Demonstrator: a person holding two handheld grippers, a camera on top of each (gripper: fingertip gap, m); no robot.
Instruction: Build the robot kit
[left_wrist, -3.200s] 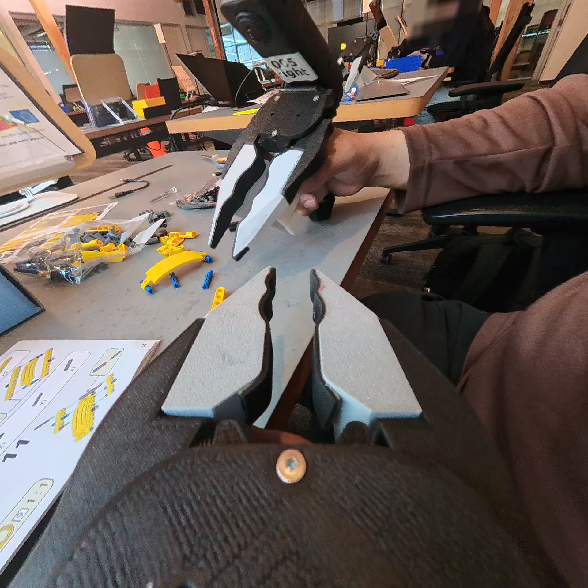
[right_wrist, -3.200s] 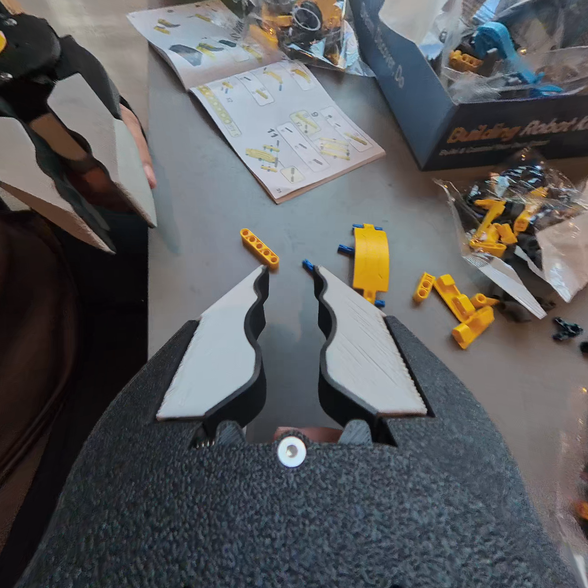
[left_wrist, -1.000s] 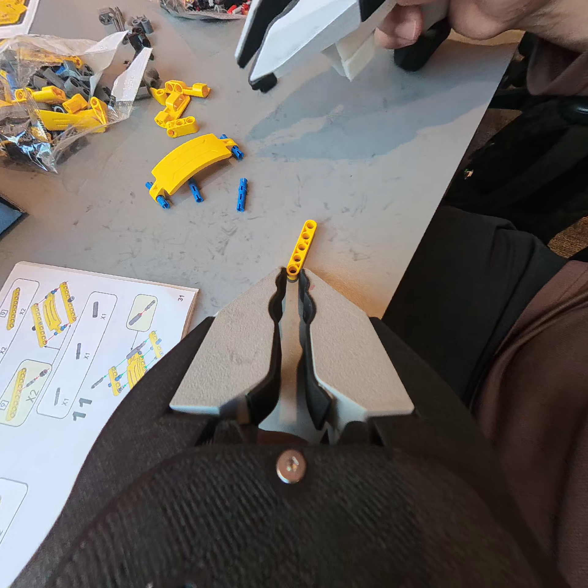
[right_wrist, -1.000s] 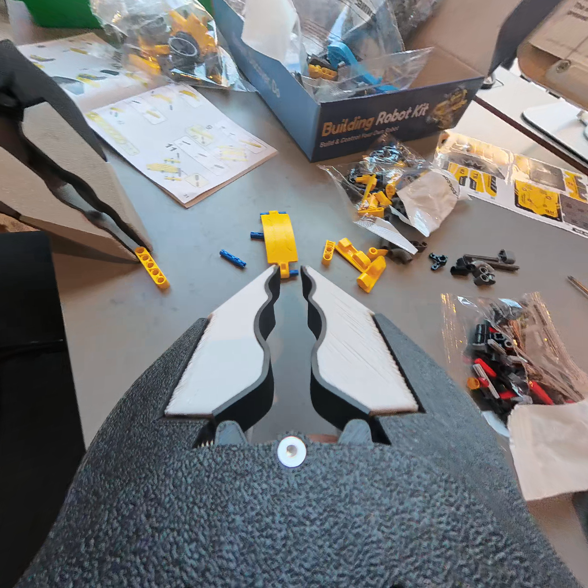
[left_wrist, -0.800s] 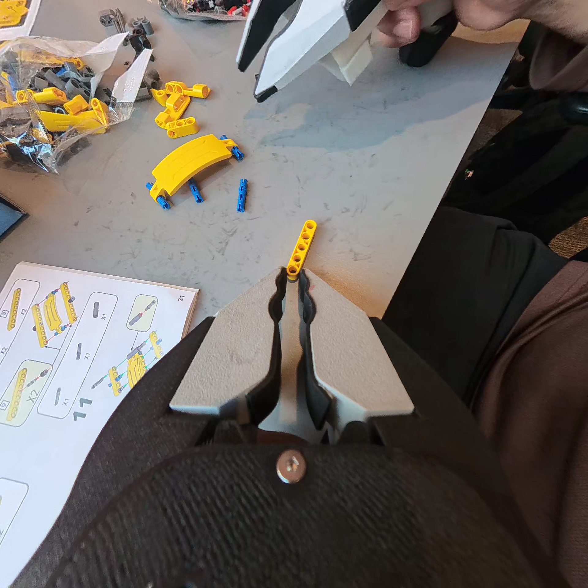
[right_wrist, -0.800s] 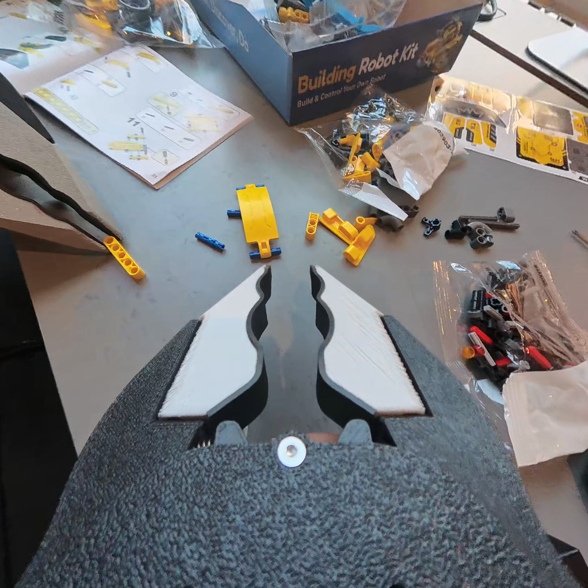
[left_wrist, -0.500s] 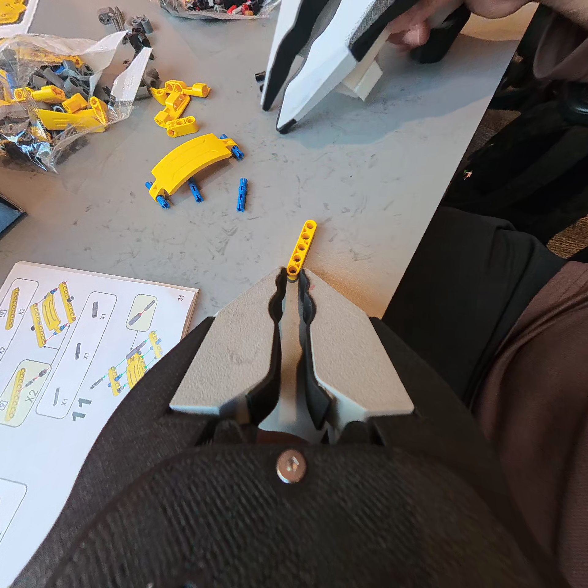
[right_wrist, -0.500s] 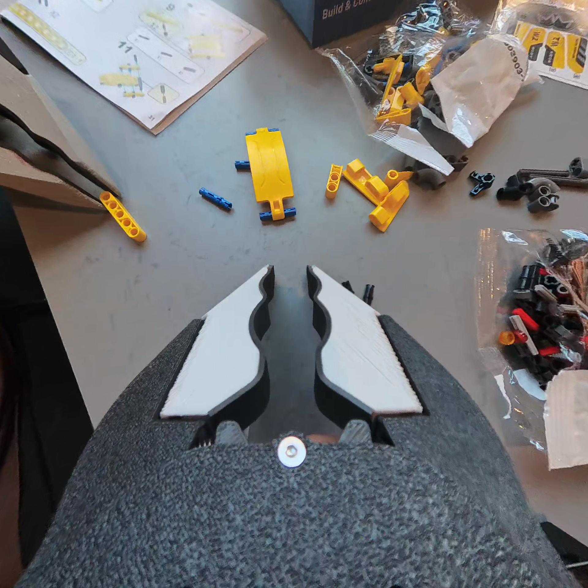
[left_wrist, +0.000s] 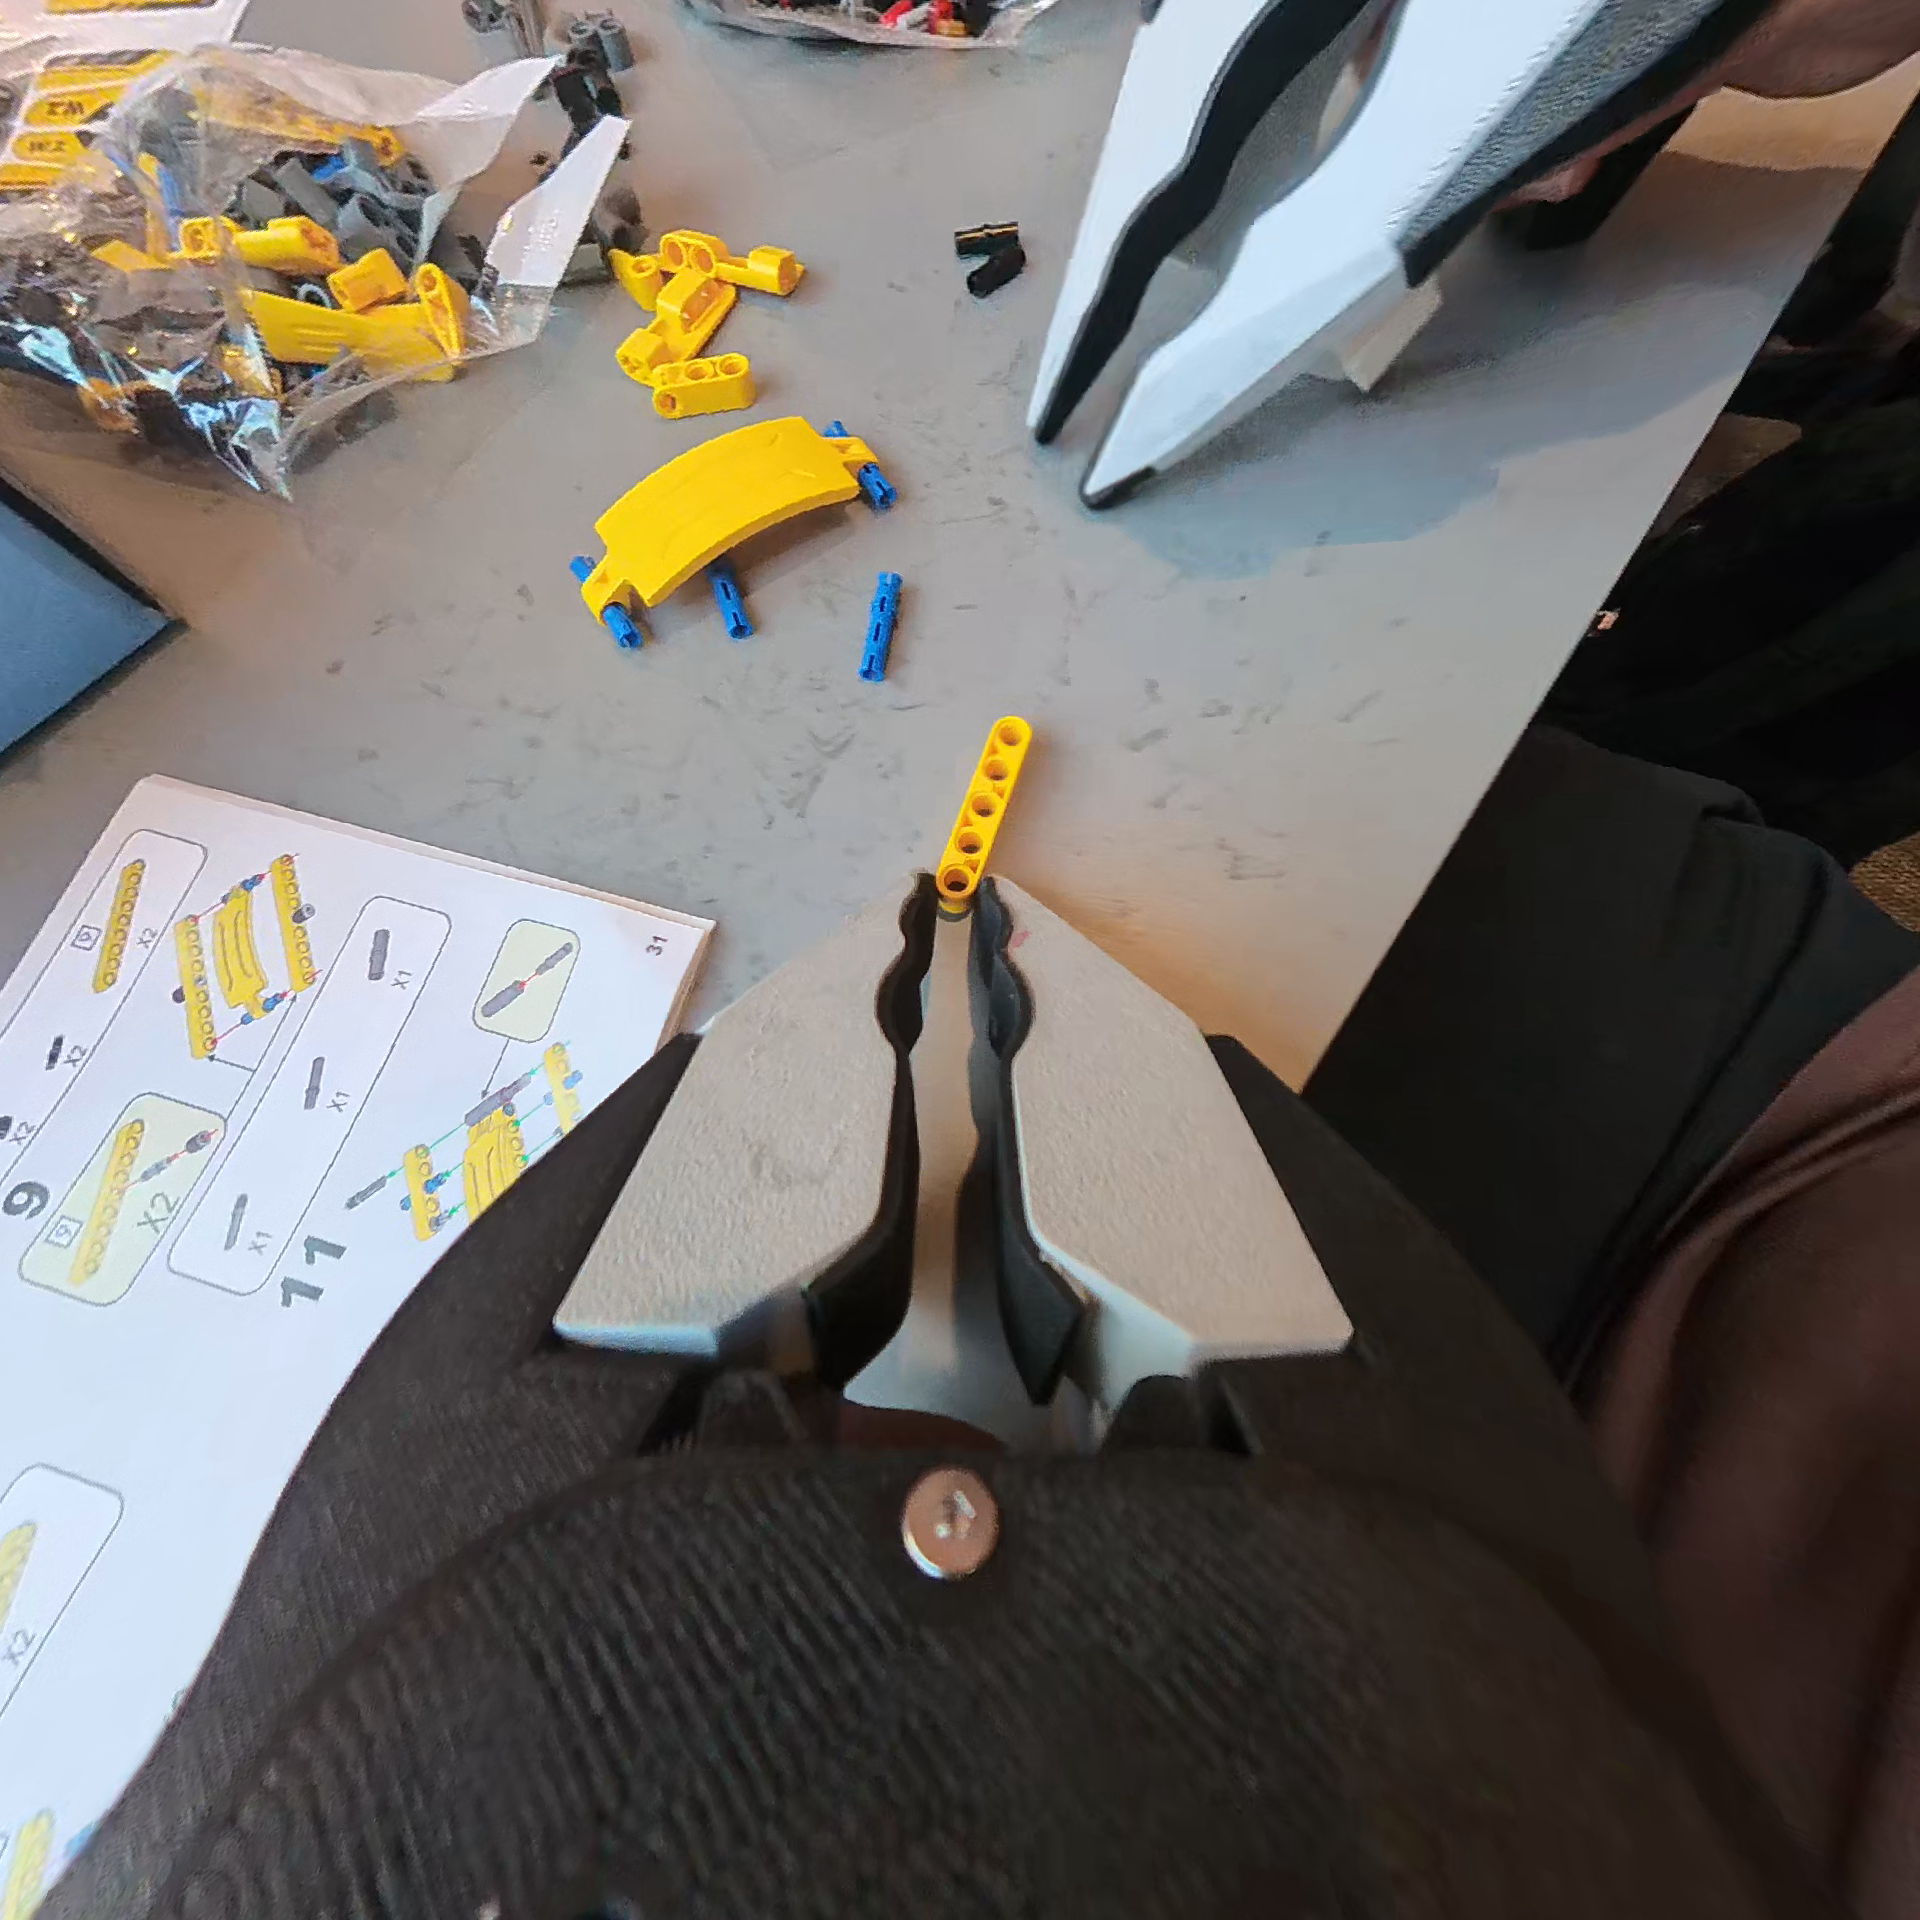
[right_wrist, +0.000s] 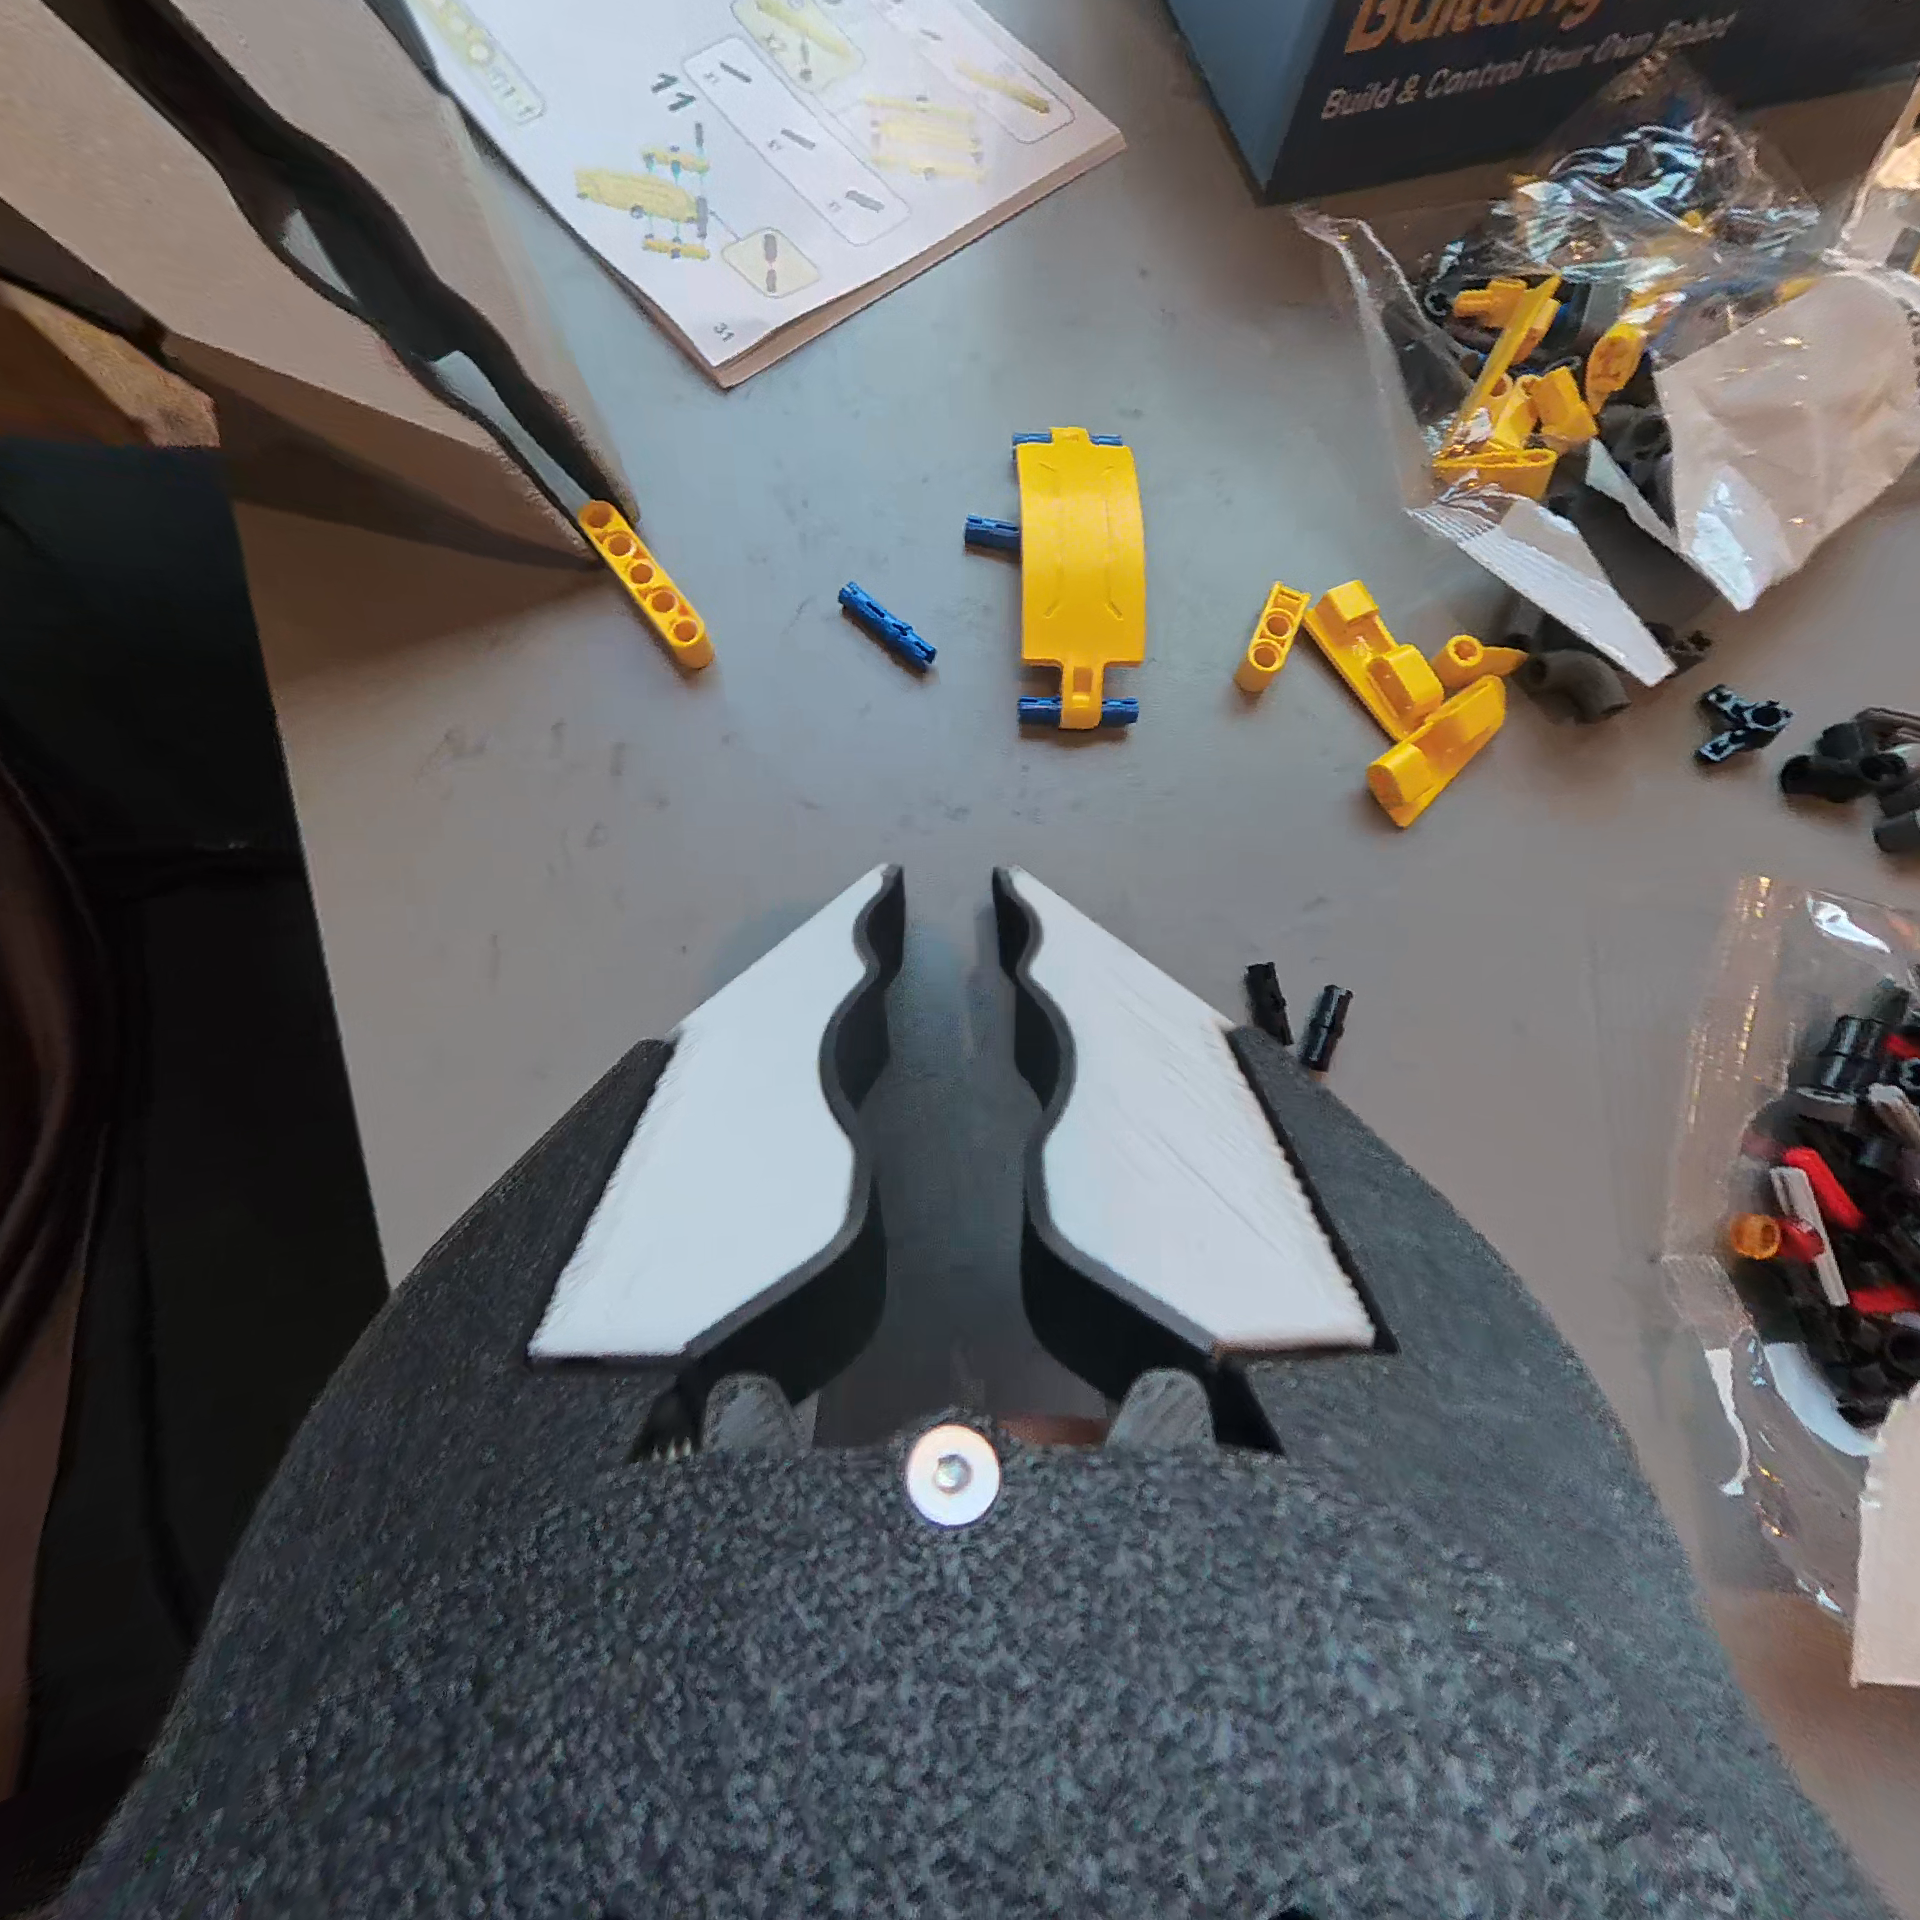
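The left gripper (left_wrist: 954, 902) is clamped on one end of a yellow five-hole beam (left_wrist: 983, 806) lying on the grey table (left_wrist: 1247, 727). The right gripper (right_wrist: 948, 883) hovers with jaws slightly apart above bare table, near a curved yellow panel (right_wrist: 1081, 561) and loose blue pin (right_wrist: 886, 625).

The blue box (right_wrist: 1558, 104) is cut off at the upper right edge, the parts bag (right_wrist: 1808, 1226) at the right edge, and the booklet (left_wrist: 208, 1091) at the left edge.
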